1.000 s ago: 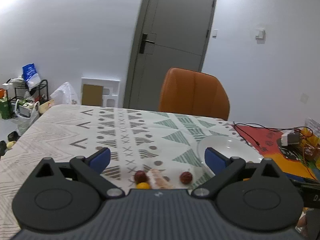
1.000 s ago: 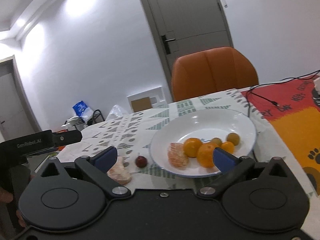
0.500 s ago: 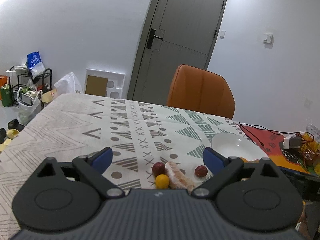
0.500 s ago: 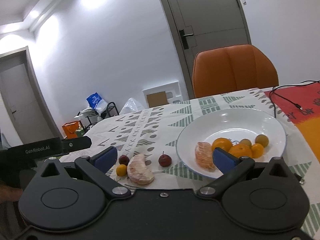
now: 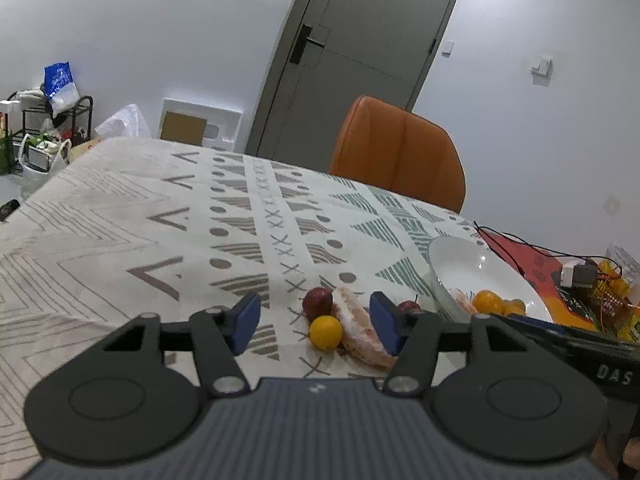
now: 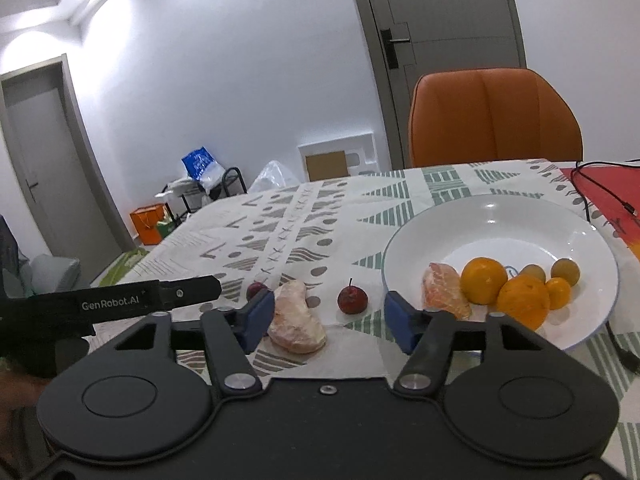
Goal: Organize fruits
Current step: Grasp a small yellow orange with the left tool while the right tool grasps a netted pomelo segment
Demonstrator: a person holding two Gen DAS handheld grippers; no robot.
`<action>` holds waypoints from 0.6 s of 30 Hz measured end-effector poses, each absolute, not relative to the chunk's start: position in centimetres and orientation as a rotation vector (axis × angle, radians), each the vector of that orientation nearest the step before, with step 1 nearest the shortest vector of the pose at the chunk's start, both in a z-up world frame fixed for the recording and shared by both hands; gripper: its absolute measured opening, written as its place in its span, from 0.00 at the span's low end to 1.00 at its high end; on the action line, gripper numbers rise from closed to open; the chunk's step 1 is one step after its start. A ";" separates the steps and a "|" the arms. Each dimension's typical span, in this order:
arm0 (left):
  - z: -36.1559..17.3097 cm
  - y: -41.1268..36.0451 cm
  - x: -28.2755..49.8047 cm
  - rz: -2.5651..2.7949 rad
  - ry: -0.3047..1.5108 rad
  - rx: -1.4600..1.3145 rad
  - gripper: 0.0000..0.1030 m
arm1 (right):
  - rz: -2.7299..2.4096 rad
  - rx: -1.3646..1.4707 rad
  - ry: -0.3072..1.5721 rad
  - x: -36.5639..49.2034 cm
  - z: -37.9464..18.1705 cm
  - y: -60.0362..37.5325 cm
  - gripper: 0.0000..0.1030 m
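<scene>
Home dining room: patterned tablecloth [image 5: 224,216], orange chair [image 6: 494,116], door [image 5: 360,60].

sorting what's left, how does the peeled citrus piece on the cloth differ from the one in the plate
The segment on the cloth lies on the tablecloth, outside the plate; the segment in the plate rests beside the oranges. The cloth one looks paler and more curved; the plate one is deeper orange. Both are peeled.

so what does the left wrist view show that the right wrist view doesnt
Only the left wrist view shows the small yellow fruit beside the peeled wedge, and the adapter past the plate.

Only the right wrist view shows the plate's whole load, including two green fruits, and the second door.

Both show the peeled wedge, two red fruits, white plate and orange chair.
</scene>
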State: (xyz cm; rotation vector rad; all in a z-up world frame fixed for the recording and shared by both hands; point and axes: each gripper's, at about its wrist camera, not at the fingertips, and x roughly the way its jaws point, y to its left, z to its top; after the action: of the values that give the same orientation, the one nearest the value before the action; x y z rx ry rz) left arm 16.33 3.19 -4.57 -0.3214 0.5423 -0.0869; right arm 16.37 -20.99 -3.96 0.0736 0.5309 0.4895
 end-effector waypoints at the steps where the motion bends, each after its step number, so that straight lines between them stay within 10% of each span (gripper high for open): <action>1: -4.8 3.1 16.5 -0.090 0.548 -0.323 0.54 | 0.485 0.066 0.537 16.6 -4.1 -20.8 0.51; 18: -7.8 2.7 19.0 -0.123 0.622 -0.353 0.36 | 0.509 0.023 0.594 17.8 -5.1 -18.6 0.43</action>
State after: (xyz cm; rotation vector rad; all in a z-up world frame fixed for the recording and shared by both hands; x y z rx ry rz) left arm 19.03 2.70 -7.80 -0.3530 0.6219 -0.1233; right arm 17.84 -18.62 -5.07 0.0229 0.5936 0.5090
